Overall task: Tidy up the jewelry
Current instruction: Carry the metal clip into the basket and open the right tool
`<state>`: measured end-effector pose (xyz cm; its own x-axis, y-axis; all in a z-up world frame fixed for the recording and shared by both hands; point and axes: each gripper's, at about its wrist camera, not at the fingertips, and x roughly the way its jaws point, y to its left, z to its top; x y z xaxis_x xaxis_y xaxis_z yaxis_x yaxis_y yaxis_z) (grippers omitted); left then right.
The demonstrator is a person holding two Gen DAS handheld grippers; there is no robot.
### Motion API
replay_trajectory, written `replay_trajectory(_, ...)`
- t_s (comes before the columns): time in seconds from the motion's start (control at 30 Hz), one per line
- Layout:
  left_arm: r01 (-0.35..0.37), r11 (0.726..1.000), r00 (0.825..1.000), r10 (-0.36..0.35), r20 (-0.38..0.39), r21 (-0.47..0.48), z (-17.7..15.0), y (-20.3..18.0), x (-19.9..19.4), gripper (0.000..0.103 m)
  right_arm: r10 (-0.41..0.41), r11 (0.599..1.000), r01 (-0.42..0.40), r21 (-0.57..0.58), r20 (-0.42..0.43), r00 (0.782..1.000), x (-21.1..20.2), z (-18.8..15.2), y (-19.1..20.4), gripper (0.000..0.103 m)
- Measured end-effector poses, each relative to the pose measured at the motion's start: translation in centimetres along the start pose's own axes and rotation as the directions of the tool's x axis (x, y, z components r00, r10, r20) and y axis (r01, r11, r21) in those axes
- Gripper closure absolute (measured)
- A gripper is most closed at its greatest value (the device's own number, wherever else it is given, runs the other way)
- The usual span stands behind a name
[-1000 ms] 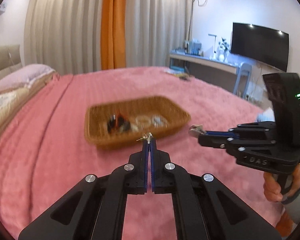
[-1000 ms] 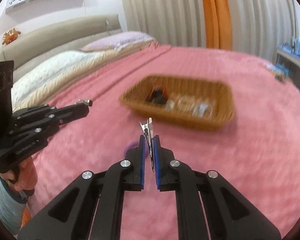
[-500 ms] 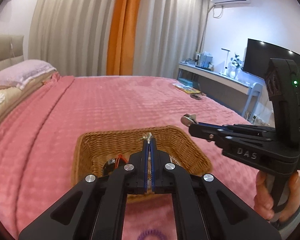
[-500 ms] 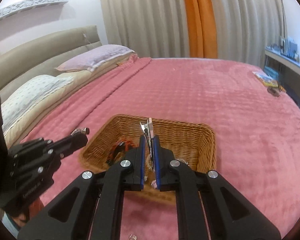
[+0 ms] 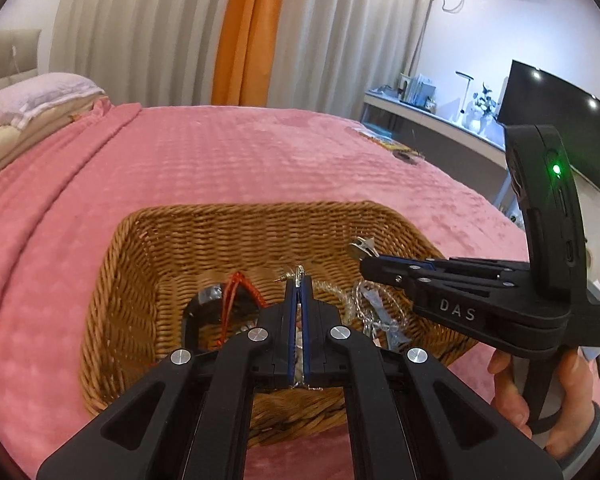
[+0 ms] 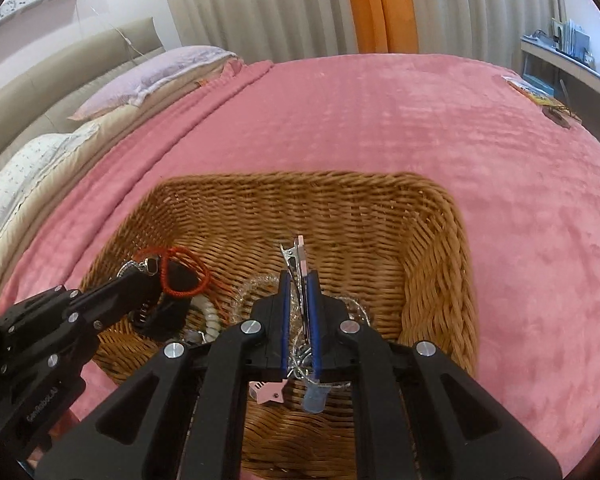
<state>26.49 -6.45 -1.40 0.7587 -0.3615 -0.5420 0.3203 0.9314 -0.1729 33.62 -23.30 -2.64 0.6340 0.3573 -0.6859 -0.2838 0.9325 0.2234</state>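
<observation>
Both grippers have come forward over the bed since a second ago, and the basket that sat well ahead now lies right under their tips.

From the left wrist, the left gripper [image 5: 298, 280] hangs above the wicker basket [image 5: 148, 240], its jaws pressed together on a small earring [image 5: 296, 272] whose post pokes out to one side. The right gripper [image 5: 364, 254] reaches in from the right over the basket's rim, and a hand [image 5: 540, 384] grips its handle.

From the right wrist, the right gripper [image 6: 299, 256] has its jaws clamped on a thin metal hair clip [image 6: 294, 252] that stands up past the tips. Below lie a red cord [image 6: 184, 272], a black clip [image 6: 168, 304] and silvery chains [image 6: 256, 292].

These pieces look featherlight, hard and slippery. The earring seems easy to bend or lose in the weave; I'd hold it by its body, the clip across its flat faces.
</observation>
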Motion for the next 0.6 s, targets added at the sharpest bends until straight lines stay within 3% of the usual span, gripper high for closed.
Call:
replay_trajectory(0.17,0.002,1.0,1.0,-0.002,-0.024,0.007,-0.4,-0.1,0.1,0.101,0.006,1.0,-0.006,0.004,-0.013,1.0,0.0,-0.1,-0.1,0.094)
replay_trajectory(0.27,0.012,1.0,1.0,-0.012,-0.016,0.009,-0.4,-0.2,-0.4,0.087,0.012,1.0,-0.012,0.025,-0.018,1.0,0.0,-0.2,-0.5,0.077)
replay_trajectory(0.4,0.022,1.0,1.0,-0.022,0.009,0.004,-0.2,-0.2,-1.5,0.073,0.016,0.999,-0.016,0.038,0.012,1.0,-0.9,-0.2,-0.8,0.076)
replay_trajectory(0.6,0.022,1.0,0.998,-0.021,0.053,-0.021,-0.2,-0.4,-3.9,0.069,0.019,0.997,-0.024,0.068,0.073,0.997,-3.4,-0.6,-1.0,0.076)
